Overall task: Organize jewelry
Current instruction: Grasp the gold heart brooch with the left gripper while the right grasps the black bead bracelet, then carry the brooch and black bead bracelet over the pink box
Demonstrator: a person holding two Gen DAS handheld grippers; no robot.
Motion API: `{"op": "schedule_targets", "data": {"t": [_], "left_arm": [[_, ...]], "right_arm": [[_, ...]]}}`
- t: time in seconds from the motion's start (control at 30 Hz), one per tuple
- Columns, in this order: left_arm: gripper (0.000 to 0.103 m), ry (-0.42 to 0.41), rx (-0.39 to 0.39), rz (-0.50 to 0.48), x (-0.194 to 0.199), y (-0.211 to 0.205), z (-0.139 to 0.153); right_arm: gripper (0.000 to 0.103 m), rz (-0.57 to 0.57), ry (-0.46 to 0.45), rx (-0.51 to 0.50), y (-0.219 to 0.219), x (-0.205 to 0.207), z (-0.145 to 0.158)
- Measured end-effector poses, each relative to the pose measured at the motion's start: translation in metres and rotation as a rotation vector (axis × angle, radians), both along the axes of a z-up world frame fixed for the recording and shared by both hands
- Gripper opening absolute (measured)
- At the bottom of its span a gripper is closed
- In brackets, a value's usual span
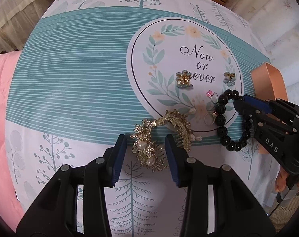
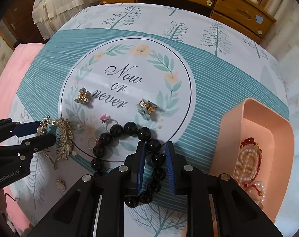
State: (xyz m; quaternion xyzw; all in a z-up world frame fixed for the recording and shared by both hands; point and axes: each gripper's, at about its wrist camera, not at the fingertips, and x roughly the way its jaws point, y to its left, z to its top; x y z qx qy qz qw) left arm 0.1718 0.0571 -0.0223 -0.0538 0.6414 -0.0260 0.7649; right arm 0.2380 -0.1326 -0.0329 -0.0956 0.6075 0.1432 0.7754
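Left gripper [image 1: 145, 154] points down over the gold hair comb [image 1: 161, 136] on the tablecloth [image 1: 70, 79]; jaws apart, pads either side of the comb's pearl end, a gap showing on the left pad's side; contact on the right pad – can't tell. Right gripper [image 2: 155, 165] straddles the black bead bracelet [image 2: 127, 156]; jaws narrow round the beads, whether pads press – can't tell. Two flower clips [image 2: 83, 96] & rings [image 1: 210, 106] lie w/in the printed circle; peach tray [image 2: 268, 122] at right holds pearl pieces.
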Motion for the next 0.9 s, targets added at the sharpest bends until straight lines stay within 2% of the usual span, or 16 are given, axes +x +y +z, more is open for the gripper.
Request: {"op": "schedule_targets", "data": {"t": [0.07,0.17,0.33,0.5,0.67,0.9], "left_arm": [[0.025,-0.003,0.005,0.0,0.001,-0.001,-0.001],[0.024,-0.014,-0.001,0.009,0.0,-0.001,-0.001],[0.024,-0.043,-0.002,0.011,-0.004,-0.003,0.004],[0.024,-0.096,-0.002,-0.016,-0.013,-0.007,0.025],[0.024,-0.149,-0.016,-0.065,-0.02,-0.029,0.055],[0.024,-0.239,-0.043,-0.152,-0.024,-0.079,0.104]], "right_arm": [[0.019,0.008,-0.013,-0.004,0.001,-0.001,0.001],[0.015,0.018,-0.031,-0.003,0.001,-0.006,0.002],[0.014,-0.012,-0.085,0.046,-0.006,-0.023,0.015],[0.014,-0.058,-0.163,0.147,-0.029,-0.044,0.054],[0.014,-0.126,-0.271,0.253,-0.061,-0.067,0.1],[0.014,-0.278,-0.433,0.294,-0.113,-0.092,0.143]]}}
